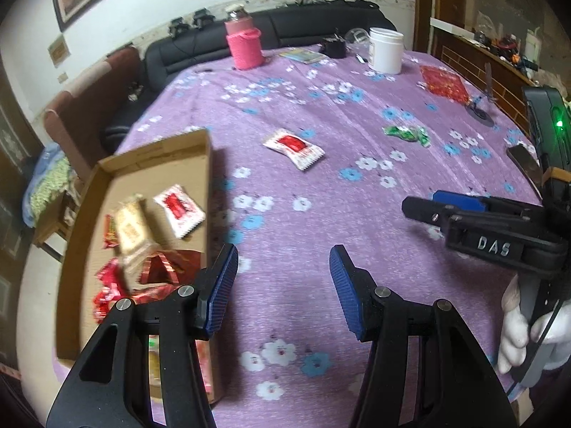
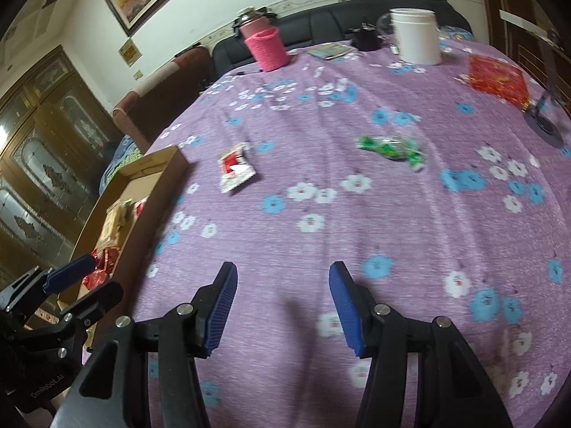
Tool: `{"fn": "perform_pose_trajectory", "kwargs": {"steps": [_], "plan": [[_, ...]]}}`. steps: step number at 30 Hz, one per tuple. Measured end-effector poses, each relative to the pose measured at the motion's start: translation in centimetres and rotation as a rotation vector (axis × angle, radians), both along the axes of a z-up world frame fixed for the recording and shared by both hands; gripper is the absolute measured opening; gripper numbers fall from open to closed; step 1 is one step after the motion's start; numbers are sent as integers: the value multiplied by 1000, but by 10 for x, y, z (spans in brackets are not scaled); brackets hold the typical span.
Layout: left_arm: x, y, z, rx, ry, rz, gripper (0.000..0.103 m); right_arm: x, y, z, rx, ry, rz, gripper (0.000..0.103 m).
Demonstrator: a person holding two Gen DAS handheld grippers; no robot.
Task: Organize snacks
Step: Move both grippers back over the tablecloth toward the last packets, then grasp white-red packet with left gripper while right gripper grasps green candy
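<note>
Snacks lie both loose and boxed. From the left wrist, a crinkled white-and-red sachet (image 1: pixel 293 148) and a glossy green wrapped candy (image 1: pixel 407 134) rest on the purple floral tablecloth (image 1: pixel 292 114). The shallow cardboard box (image 1: pixel 208 164) holds another white-red sachet, a beige packet and shiny red foil pieces, blurred. The left gripper (image 1: pixel 283 285) has ribbed blue pads apart, empty.

From the right wrist, the right gripper (image 2: pixel 283 306) also gapes, nothing between, above bare cloth; the box sits left, sachet and candy ahead.
</note>
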State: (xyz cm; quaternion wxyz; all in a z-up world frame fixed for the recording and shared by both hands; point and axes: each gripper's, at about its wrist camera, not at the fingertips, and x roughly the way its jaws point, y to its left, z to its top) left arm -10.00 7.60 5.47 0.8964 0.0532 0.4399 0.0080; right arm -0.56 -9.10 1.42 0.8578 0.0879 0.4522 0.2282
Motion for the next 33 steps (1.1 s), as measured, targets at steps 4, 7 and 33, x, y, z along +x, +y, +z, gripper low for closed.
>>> {"fn": "perform_pose_trajectory", "kwargs": {"steps": [4,7,33], "plan": [[9,-7,-13,-53,44,-27,54,2,-27,-2,-1,7,-51,57],[17,-12,-27,-101,95,-46,54,5,-50,-6,-3,20,-102,57],[11,-47,-62,-141,157,-170,103,137,-20,-5,-214,-49,-12,57]]}}
